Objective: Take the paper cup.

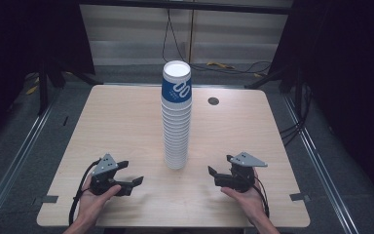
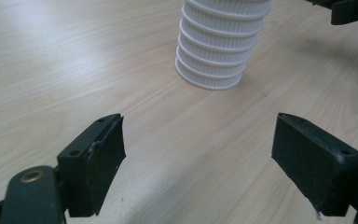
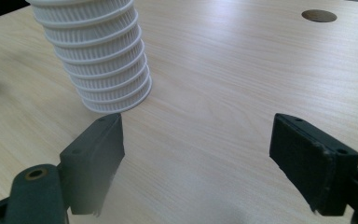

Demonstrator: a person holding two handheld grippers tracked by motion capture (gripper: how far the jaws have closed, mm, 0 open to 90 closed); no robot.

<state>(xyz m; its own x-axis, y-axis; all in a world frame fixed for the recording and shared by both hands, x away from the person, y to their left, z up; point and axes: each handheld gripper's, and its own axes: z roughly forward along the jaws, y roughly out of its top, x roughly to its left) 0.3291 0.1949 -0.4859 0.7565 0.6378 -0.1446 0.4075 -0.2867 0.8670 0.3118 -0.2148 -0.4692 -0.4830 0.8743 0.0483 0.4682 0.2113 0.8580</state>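
A tall stack of white paper cups (image 1: pixel 177 122), upside down with a blue-banded cup on top, stands in the middle of the wooden table (image 1: pixel 126 117). My left gripper (image 1: pixel 130 174) rests near the front left, held by a hand, open and empty. The stack's ribbed base (image 2: pixel 214 51) shows ahead of its jaws, a little to the right. My right gripper (image 1: pixel 215 173) sits at the front right, open and empty. In the right gripper view the stack's base (image 3: pixel 107 70) stands ahead, just beyond the left jaw.
A round cable hole (image 1: pixel 213 101) lies at the back right of the table. Black curtains and stands flank the table, with cables on the floor behind. The other gripper's dark tip (image 2: pixel 354 11) shows at the top right of the left gripper view.
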